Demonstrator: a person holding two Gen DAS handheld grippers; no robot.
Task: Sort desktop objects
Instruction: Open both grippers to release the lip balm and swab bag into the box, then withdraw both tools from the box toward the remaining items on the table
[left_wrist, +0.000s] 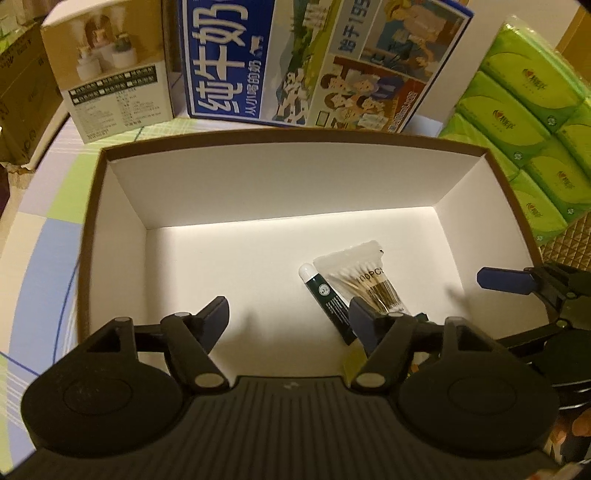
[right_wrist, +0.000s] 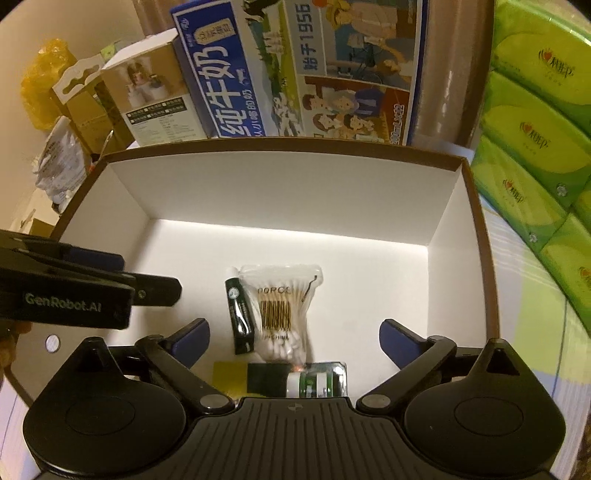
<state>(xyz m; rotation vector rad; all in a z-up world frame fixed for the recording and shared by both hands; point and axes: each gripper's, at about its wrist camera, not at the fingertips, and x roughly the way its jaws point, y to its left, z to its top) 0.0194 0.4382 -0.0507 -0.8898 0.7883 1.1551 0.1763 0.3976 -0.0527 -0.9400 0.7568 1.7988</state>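
Observation:
An open box (left_wrist: 288, 147) with a brown rim and white inside stands on the table. On its floor lie a clear bag of cotton swabs (left_wrist: 364, 277) (right_wrist: 282, 306) and a dark green tube (left_wrist: 327, 301) (right_wrist: 240, 317) side by side. Closer to the front wall sits a green blister-packed item (right_wrist: 314, 380) on a yellow card (right_wrist: 229, 376). My left gripper (left_wrist: 290, 314) (right_wrist: 151, 275) hangs open over the box floor, left of the tube, holding nothing. My right gripper (right_wrist: 293, 332) is wide open above the swab bag, pads apart from it. One of its fingers (left_wrist: 502, 282) shows in the left wrist view.
Behind the box stand a blue milk carton case (left_wrist: 295, 59) (right_wrist: 295, 74) and a small beige product box (left_wrist: 110, 77) (right_wrist: 155, 96). Green tissue packs (left_wrist: 532, 122) (right_wrist: 535, 129) are stacked to the right. Cardboard boxes (right_wrist: 85, 110) and a yellow bag (right_wrist: 44, 77) crowd the left.

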